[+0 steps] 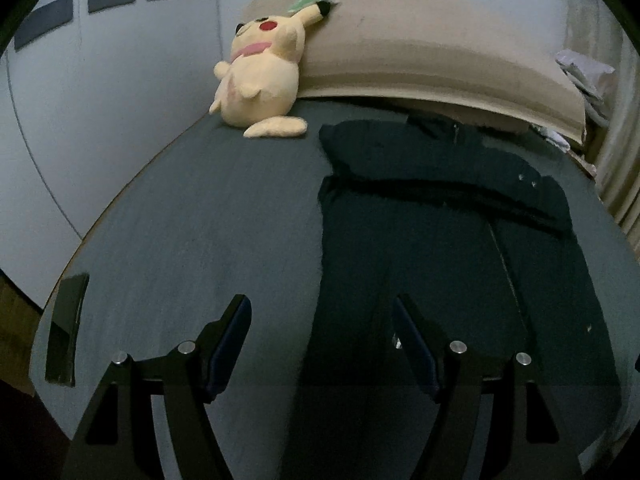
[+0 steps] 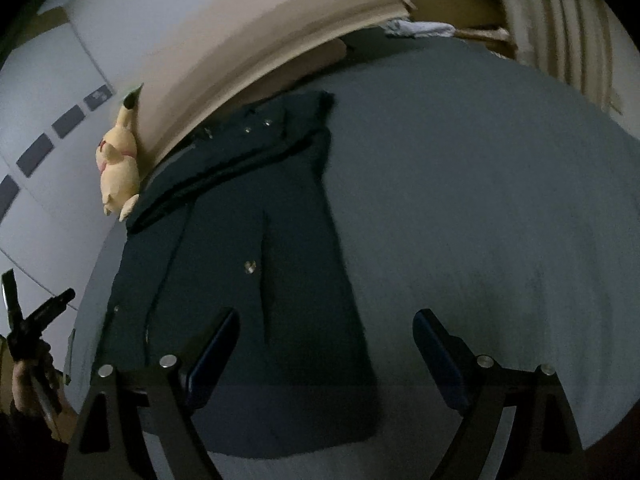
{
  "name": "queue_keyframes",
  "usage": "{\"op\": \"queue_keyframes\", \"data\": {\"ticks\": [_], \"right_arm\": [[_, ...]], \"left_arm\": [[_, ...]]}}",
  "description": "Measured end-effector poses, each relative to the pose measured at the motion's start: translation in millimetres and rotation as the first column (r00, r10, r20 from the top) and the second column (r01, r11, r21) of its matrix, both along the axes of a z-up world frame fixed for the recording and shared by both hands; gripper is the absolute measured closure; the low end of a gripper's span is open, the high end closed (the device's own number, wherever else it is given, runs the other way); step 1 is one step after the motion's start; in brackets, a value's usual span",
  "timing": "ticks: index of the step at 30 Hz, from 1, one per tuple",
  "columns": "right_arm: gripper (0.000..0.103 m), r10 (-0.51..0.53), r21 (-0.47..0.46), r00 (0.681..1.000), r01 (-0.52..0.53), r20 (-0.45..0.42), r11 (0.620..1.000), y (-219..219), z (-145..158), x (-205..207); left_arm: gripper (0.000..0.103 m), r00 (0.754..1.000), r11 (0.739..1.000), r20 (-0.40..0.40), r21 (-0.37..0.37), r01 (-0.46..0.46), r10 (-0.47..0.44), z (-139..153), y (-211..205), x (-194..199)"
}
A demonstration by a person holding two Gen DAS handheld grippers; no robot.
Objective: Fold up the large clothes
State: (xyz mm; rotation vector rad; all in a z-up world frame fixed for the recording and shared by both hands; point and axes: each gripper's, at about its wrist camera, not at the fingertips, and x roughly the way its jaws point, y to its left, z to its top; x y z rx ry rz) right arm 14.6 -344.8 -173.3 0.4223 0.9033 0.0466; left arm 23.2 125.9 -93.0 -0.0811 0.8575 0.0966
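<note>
We saw the dark coat (image 2: 256, 264) lying flat on the grey bed (image 2: 480, 200), bare bedding open toward three o'clock. Our left gripper (image 1: 322, 320) and right gripper (image 2: 326, 332) hovered above its hem, jaws released, grasping nothing.

The coat (image 1: 420, 240) is very dark navy, plain, with small silver snaps. The bed sheet (image 1: 200, 240) is grey-blue. At eleven o'clock, the plush toy (image 1: 260, 76) is pale yellow (red cheek, pink collar, black ear tip). The headboard (image 1: 420, 48) is beige.
</note>
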Motion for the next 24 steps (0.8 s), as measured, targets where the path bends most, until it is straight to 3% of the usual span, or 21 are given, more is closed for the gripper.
{"op": "queue_keyframes", "data": {"ticks": [15, 24], "right_arm": [[0.013, -0.016, 0.049, 0.999, 0.017, -0.038, 0.999, -1.7, -19.6, -19.4], [0.013, -0.056, 0.12, 0.997, 0.062, -0.053, 0.991, -19.1, -26.8, -23.8]], "left_arm": [[0.029, 0.996, 0.998, -0.071, -0.04, -0.05, 0.048, -37.6, 17.2, -36.7], [0.028, 0.989, 0.982, -0.144, -0.183, -0.038, 0.011, -68.2, 37.8, -68.9]]}}
